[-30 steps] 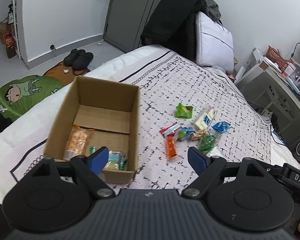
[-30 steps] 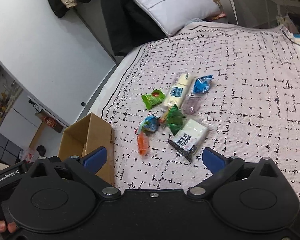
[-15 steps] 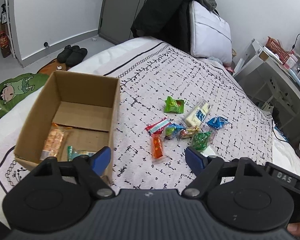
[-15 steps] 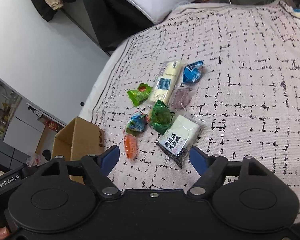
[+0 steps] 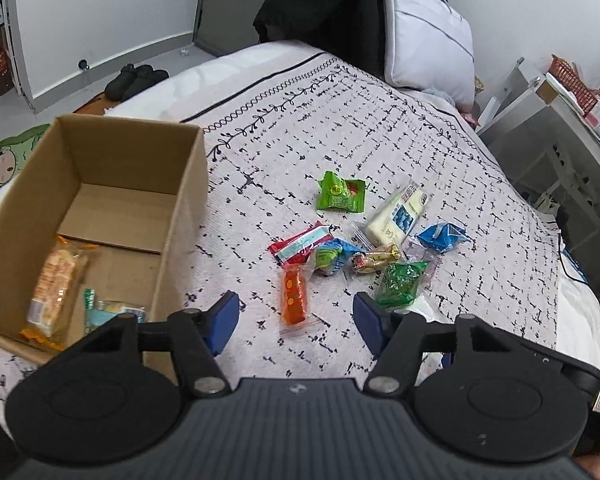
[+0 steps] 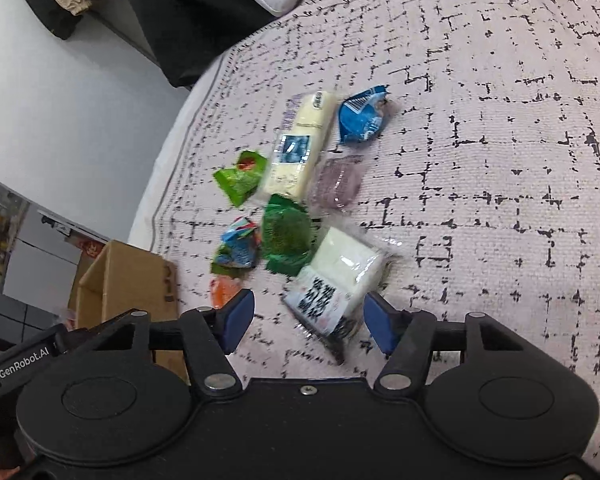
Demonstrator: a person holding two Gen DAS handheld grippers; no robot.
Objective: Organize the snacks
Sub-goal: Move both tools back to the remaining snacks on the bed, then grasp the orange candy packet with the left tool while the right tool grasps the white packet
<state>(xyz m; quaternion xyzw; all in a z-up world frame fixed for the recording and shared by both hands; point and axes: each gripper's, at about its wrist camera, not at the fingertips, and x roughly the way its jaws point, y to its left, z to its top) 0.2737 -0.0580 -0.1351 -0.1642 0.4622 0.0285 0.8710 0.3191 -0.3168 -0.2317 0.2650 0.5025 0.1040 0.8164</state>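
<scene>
Several snack packets lie in a loose cluster on the patterned bedspread. My left gripper hovers just above an orange packet, which lies between its blue pads; the jaws are closing but do not touch it. In the right wrist view, my right gripper comes down over a white packet with black lettering; its jaws are closing with the packet's near end between them, pads apart from it. A dark green packet lies just beyond. The cardboard box at left holds a few snacks.
A white pillow and dark clothes sit at the head of the bed. Slippers lie on the floor beyond the box. A white desk stands to the right of the bed.
Both grippers have dropped closer to the snack cluster and narrowed their jaws. The left one shifted right, from over the box edge to the orange packet. The right one now straddles the white packet.
</scene>
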